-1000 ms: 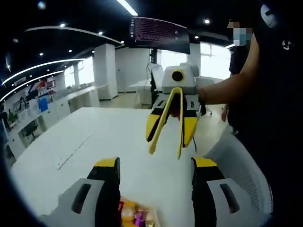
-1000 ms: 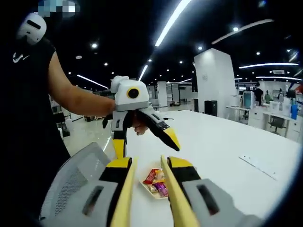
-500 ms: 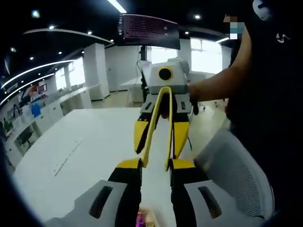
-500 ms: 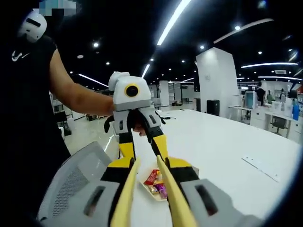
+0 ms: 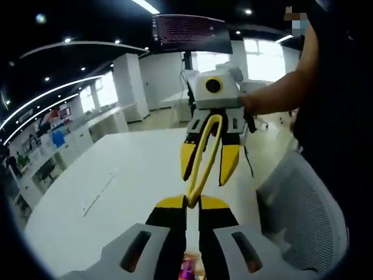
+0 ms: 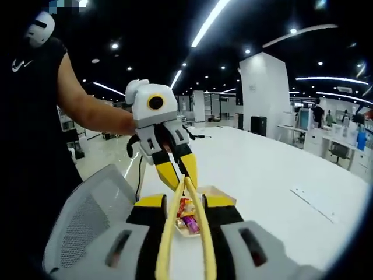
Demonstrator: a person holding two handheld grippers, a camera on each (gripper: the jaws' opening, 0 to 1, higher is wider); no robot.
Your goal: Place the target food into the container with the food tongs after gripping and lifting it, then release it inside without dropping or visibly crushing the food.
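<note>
Left gripper view shows the left gripper [image 5: 187, 219] rising from six o'clock, its yellow-and-black jaws now drawn almost together with only a thin slit between them; a second ago they stood wide apart. Between their bases, at six o'clock, a sliver of pink and purple wrapped food [image 5: 187, 269] peeks out, less of it than a second ago. Across from it, at twelve o'clock, the right gripper [image 5: 203, 175] points toward the camera, held by a person's hand [image 5: 247, 108] reaching in from two o'clock. It clasps a pair of yellow food tongs [image 5: 204, 157], a narrow loop whose tips now meet just above the left jaws. A second ago the tong arms were spread apart.

Right gripper view looks along the same tongs [image 6: 186, 233], whose two yellow arms rise from six o'clock and converge to a point near the centre. The right gripper's jaws [image 6: 185, 211] press on them from either side and stand closer together than a second ago. Just beyond the tips sits a shallow light-coloured tray [image 6: 217, 193] on the white table [image 6: 274, 175], holding wrapped food [image 6: 185, 213] in red, orange and purple wrappers. The tong tips lie over the pile; whether they pinch a piece I cannot tell. The left gripper [image 6: 178, 172] hangs at eleven o'clock, jaws nearly shut, its tips just above the tray. A grey mesh chair back [image 6: 87, 219] stands at eight o'clock.
</note>
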